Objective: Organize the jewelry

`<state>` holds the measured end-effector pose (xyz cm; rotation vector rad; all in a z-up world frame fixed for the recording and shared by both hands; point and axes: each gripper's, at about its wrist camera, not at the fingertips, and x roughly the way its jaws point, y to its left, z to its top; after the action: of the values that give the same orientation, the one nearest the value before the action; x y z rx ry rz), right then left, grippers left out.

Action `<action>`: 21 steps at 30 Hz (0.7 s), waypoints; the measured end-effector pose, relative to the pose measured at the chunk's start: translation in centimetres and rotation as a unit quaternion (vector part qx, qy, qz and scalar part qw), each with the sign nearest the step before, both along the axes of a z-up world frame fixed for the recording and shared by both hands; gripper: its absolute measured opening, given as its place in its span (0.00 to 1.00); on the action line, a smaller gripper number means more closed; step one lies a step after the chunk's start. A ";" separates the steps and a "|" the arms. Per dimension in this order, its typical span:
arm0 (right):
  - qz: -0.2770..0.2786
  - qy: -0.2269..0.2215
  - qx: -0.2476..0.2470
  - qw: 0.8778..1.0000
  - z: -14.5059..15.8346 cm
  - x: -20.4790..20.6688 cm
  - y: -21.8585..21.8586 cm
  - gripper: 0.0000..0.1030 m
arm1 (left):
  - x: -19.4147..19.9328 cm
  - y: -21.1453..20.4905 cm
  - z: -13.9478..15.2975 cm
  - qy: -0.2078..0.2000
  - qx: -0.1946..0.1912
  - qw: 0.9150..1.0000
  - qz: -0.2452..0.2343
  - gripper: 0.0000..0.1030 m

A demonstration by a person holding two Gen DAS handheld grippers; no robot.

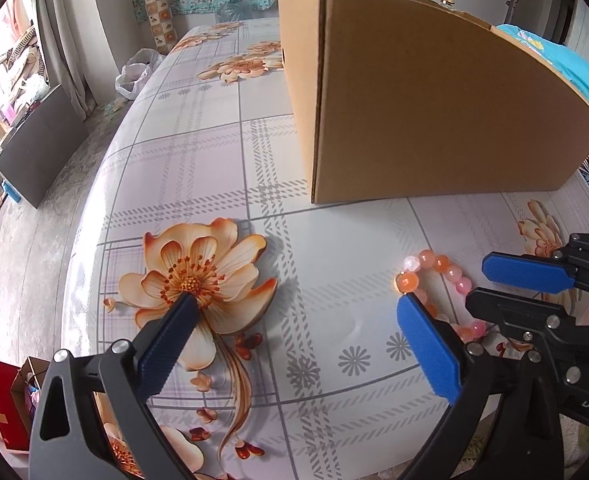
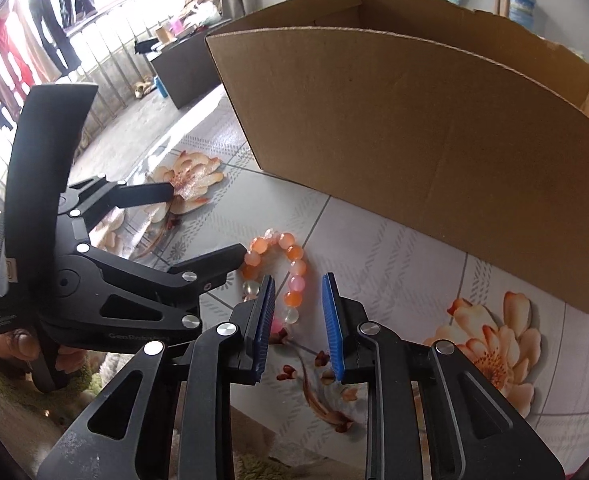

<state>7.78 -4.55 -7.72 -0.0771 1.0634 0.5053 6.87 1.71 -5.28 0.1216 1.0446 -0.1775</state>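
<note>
While bead bracelet (image 2: 280, 276) lay on flowered counter (image 1: 334, 240) before cardboard box (image 2: 434, 128): barely begun. Left hand-held gripper (image 1: 302, 312) spread wide, empty; right hand-held gripper (image 2: 297, 312) narrowed astride beads, not yet pinching. Boxing left.

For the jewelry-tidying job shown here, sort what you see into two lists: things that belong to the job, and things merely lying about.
Belongs to the job:
- bead bracelet, lying on the table
- cardboard box, open-topped, behind it
- right tongs, straddling the bracelet
- left tongs, spread wide

Just lying about:
- flowered tablecloth
- white plastic bag
- red gift bag
</note>
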 end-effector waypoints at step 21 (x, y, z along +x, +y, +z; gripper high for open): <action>-0.002 -0.029 -0.074 0.997 -0.6 0.2 1.8 0.11 | 0.0 0.1 0.0 -0.001 0.002 1.000 0.003 0.95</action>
<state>8.00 -2.76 -8.31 -0.2180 1.0435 0.4174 6.82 1.82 -5.30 0.1220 1.0425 -0.1699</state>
